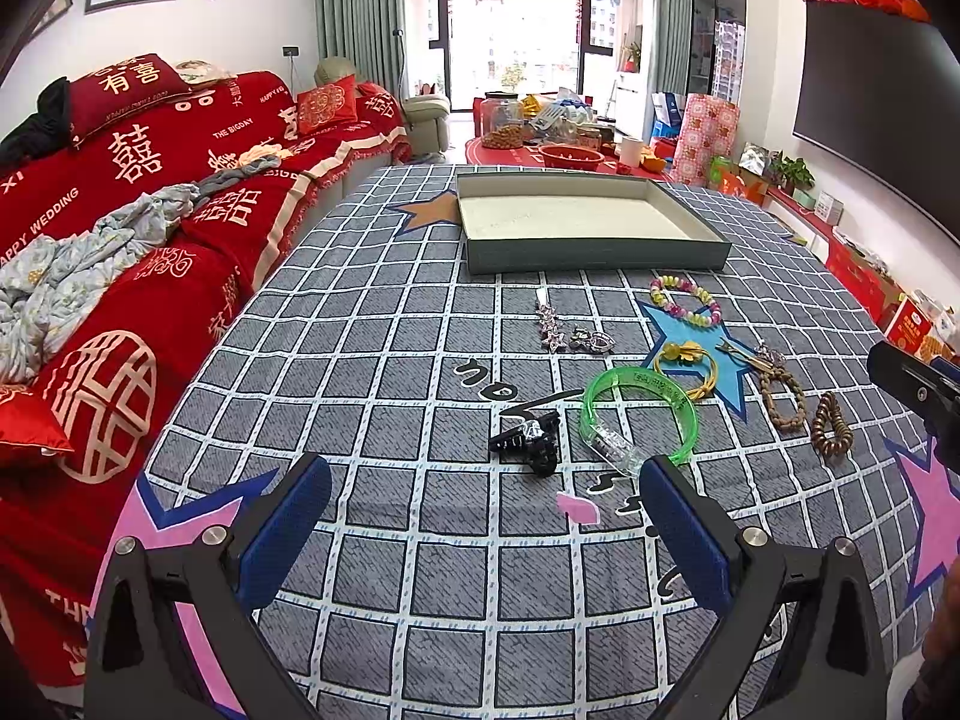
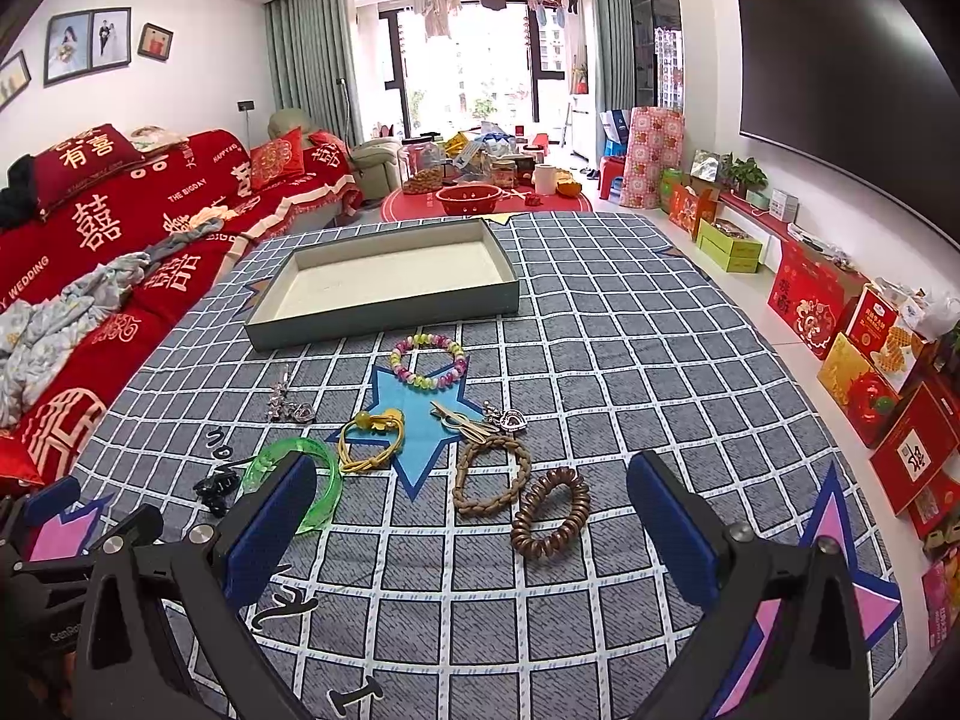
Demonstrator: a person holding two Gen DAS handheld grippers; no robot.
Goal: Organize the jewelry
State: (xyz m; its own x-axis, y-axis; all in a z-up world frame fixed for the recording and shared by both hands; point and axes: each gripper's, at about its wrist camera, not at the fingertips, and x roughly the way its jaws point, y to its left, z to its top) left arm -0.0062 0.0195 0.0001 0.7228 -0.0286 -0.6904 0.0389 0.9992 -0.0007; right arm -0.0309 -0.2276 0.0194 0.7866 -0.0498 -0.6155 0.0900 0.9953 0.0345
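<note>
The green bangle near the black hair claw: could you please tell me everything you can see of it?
The green bangle is a translucent, bright green plastic band, an open ring whose ends join at a clear, colourless block on its near side. Faint lettering runs along its far arc. It lies flat on the checked cloth, right of the black hair claw and just in front of the yellow cord bracelet. In the right wrist view, a gripper finger hides part of it.

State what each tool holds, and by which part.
Nothing. The left tool and right tool are both open and empty; the jewelry lies loose on the checked cloth.
</note>
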